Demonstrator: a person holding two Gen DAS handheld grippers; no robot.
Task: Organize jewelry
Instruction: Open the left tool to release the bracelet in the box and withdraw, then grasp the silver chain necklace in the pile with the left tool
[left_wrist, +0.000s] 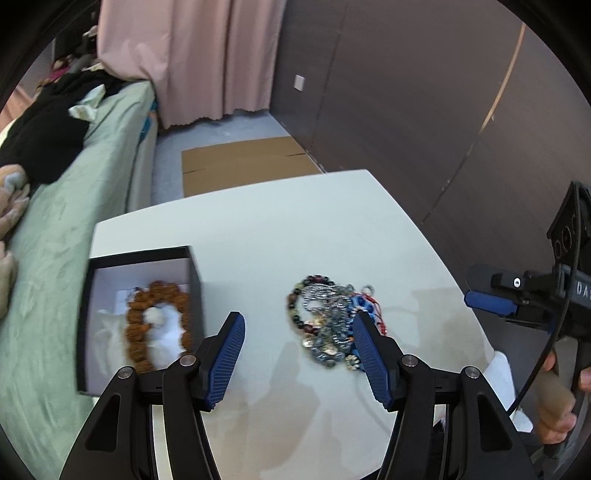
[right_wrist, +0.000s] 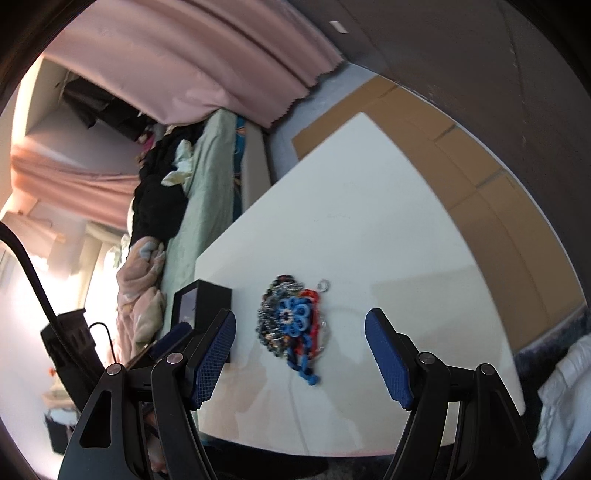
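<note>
two claws hang over one white counter (left_wrist: 332, 229), both spread wide with nothing between the pads. from the left wrist view, the left claw (left_wrist: 299, 360) points down at the near edge of the jewelry pile (left_wrist: 330, 321), a single tangled heap lying just ahead and a little to the right, its long axis running from far-left to near-right. one open black box (left_wrist: 142, 317) sits to the claw's left at the counter's edge, with one brown bead bracelet (left_wrist: 157, 326) already inside on white padding. the right claw (left_wrist: 480, 301) shows side-on at the picture's right, a hand on its grip, well apart from the heap.

from the right wrist view, the right claw (right_wrist: 301, 356) frames the same pile (right_wrist: 293, 325), which lies straight ahead between the pads' lines; a blue flower-shaped piece (right_wrist: 293, 314) tops it and one small silver ring (right_wrist: 324, 285) lies at its far side. how many strands make up the heap is unclear through the blur, perhaps five or more. both claws look about equally near, so either could take the next piece toward the box (right_wrist: 203, 306).
</note>
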